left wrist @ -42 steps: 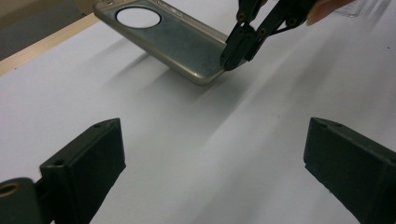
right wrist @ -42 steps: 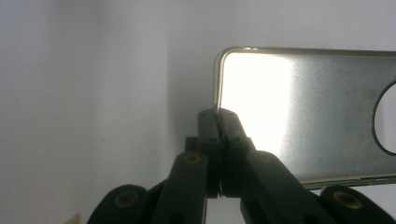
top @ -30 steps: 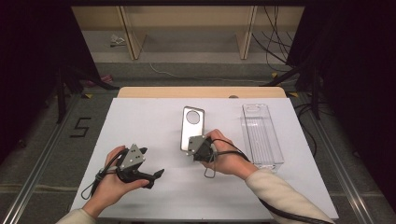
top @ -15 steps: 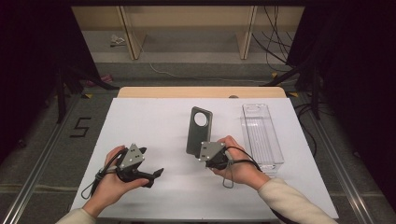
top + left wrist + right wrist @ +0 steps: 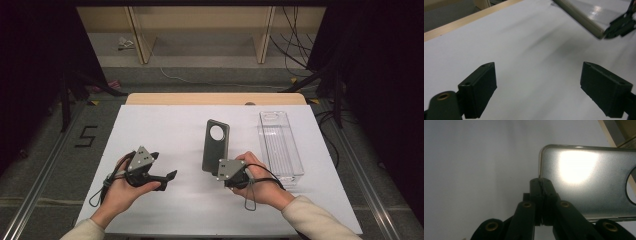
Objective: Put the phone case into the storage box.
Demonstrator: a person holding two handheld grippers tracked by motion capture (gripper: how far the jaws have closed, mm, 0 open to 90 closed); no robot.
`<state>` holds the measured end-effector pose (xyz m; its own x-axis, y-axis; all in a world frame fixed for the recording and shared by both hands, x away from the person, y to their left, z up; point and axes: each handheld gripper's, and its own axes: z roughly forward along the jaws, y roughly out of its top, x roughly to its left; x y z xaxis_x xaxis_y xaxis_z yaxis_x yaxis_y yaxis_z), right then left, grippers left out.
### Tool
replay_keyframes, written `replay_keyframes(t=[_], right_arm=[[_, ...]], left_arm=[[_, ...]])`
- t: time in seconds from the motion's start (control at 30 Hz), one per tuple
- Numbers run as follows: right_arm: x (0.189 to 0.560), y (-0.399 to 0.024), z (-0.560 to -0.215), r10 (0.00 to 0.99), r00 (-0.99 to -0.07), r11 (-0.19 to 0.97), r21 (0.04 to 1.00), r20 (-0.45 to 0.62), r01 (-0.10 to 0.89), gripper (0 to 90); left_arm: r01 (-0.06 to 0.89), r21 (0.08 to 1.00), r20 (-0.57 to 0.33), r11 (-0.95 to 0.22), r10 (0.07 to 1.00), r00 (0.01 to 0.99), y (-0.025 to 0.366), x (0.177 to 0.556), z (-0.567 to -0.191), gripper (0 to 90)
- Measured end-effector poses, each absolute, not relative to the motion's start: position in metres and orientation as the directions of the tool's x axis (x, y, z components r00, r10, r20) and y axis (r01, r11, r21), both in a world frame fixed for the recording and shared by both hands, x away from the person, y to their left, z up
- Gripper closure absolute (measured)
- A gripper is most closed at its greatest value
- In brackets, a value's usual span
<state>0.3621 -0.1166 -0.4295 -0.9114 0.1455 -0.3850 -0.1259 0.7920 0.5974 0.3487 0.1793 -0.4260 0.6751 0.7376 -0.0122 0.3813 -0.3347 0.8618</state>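
Observation:
A dark grey phone case [image 5: 216,144] with a round hole near its far end stands tilted above the white table [image 5: 165,130], just right of the middle. My right gripper [image 5: 212,170] is shut on its near edge; in the right gripper view the jaws [image 5: 541,187] pinch the case [image 5: 586,182] at a corner. At the left my left gripper [image 5: 167,180] is held low over the table, open and with nothing in it. The left gripper view has its pads [image 5: 480,87] wide apart over bare table, with the case edge [image 5: 579,17] and my right gripper [image 5: 621,25] farther off.
A long clear plastic box [image 5: 280,145] lies on the table to the right of the case. A wooden strip [image 5: 215,98] runs along the table's far edge. Shelving and cables stand on the floor beyond it.
My right gripper has drawn the case a little to the right and toward the person, tipping it up so its dark side shows. The left gripper has stayed put.

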Motion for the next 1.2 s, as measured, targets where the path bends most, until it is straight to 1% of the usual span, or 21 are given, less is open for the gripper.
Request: replay_keyframes(t=[0.07, 0.13, 0.3, 0.4, 0.57, 0.6, 0.77, 1.03, 1.2], right_arm=[[0.361, -0.116, -0.430, 0.141, -0.912, 0.794, 0.595, -0.385, -0.129, 89.7], [0.360, -0.115, -0.430, 0.133, -0.912, 0.793, 0.593, -0.388, -0.137, 89.7], [0.357, -0.113, -0.430, 0.122, -0.910, 0.795, 0.587, -0.397, -0.150, 89.7], [0.355, -0.113, -0.430, 0.116, -0.911, 0.797, 0.585, -0.395, -0.153, 89.7], [0.352, -0.112, -0.430, 0.106, -0.910, 0.798, 0.580, -0.402, -0.164, 89.7], [0.351, -0.112, -0.431, 0.109, -0.910, 0.796, 0.583, -0.399, -0.161, 89.7], [0.349, -0.111, -0.433, 0.097, -0.910, 0.798, 0.578, -0.404, -0.172, 89.7], [0.347, -0.109, -0.434, 0.092, -0.911, 0.805, 0.569, -0.402, -0.170, 89.7], [0.346, -0.108, -0.434, 0.086, -0.908, 0.808, 0.562, -0.410, -0.177, 89.7]], left_arm=[[0.380, 0.864, -0.015, -0.330, 0.738, 0.675, 0.178, 0.350, -0.424, 15.2], [0.370, 0.868, -0.008, -0.331, 0.737, 0.676, 0.169, 0.360, -0.417, 15.5], [0.391, 0.860, -0.015, -0.329, 0.749, 0.663, 0.157, 0.376, -0.411, 16.6], [0.420, 0.849, -0.035, -0.320, 0.760, 0.650, 0.146, 0.393, -0.408, 19.6], [0.449, 0.835, -0.044, -0.318, 0.775, 0.631, 0.135, 0.407, -0.405, 24.5], [0.461, 0.831, -0.062, -0.310, 0.774, 0.631, 0.130, 0.413, -0.404, 24.9], [0.466, 0.827, -0.069, -0.315, 0.767, 0.638, 0.121, 0.426, -0.397, 26.8], [0.488, 0.812, -0.086, -0.320, 0.761, 0.643, 0.107, 0.438, -0.388, 32.7], [0.513, 0.793, -0.107, -0.327, 0.755, 0.647, 0.099, 0.448, -0.389, 42.2]])
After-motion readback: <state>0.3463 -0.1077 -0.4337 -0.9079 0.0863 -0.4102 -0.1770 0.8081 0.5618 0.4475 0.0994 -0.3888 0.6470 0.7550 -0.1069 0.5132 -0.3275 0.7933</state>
